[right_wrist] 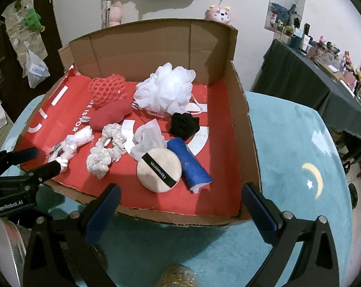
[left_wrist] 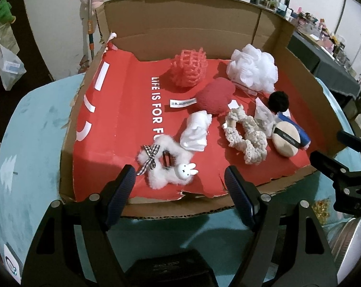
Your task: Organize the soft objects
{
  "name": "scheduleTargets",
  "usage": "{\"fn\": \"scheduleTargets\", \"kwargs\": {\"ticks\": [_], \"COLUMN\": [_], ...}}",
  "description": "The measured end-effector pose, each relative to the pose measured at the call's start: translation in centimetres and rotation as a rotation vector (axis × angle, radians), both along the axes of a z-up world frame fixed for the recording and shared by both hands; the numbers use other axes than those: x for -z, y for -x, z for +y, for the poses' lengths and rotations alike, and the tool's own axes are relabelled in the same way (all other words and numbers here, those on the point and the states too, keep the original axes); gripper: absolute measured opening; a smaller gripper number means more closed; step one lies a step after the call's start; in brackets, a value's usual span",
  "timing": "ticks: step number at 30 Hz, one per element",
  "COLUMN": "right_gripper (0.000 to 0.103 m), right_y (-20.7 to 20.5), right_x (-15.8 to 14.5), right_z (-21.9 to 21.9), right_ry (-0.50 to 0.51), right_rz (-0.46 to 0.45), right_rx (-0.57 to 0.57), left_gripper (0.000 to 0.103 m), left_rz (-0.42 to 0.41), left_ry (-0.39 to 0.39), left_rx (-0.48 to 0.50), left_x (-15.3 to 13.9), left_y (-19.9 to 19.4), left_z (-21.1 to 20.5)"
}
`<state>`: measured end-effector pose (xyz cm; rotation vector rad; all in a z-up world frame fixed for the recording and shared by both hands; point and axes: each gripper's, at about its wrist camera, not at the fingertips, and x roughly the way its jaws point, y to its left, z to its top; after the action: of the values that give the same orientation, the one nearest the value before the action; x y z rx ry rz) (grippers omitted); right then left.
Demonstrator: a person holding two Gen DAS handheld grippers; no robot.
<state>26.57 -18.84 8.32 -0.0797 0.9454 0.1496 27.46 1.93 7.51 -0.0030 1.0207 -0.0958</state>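
Note:
A cardboard box [left_wrist: 185, 33] with a red liner holds several soft things: a white fluffy bunny scrunchie [left_wrist: 167, 165], a white rolled cloth [left_wrist: 196, 131], a beige crochet scrunchie [left_wrist: 246, 136], a round powder puff [left_wrist: 286, 140], a blue roll [right_wrist: 188, 162], a black pompom [left_wrist: 278, 101], a red plush [left_wrist: 215, 98], a pink mesh sponge [left_wrist: 188, 68] and a white bath pouf [left_wrist: 252, 68]. My left gripper [left_wrist: 180, 184] is open and empty at the box's front edge, just before the bunny scrunchie. My right gripper [right_wrist: 180, 203] is open and empty at the front right edge.
The box sits on a teal plush table cover [right_wrist: 299, 143]. A shiny metal tin [left_wrist: 354, 239] and a gold item [left_wrist: 321, 210] lie near the front between the grippers. A dark table with clutter [right_wrist: 323, 71] stands at the right. Plush toys hang on the back wall.

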Motion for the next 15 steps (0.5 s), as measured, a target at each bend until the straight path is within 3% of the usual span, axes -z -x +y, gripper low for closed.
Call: {"fn": "scheduleTargets", "kwargs": {"ticks": [15], "right_gripper": [0.103], "right_y": [0.15], "right_x": [0.02], "right_z": [-0.09], "right_ry": [-0.009], "right_rz": [-0.018], "right_rx": [0.006], "left_gripper": [0.076], "left_rz": [0.011], "left_ry": [-0.01], "left_rx": [-0.006], "left_x": [0.3], "left_y": [-0.26], "left_z": [-0.04]}}
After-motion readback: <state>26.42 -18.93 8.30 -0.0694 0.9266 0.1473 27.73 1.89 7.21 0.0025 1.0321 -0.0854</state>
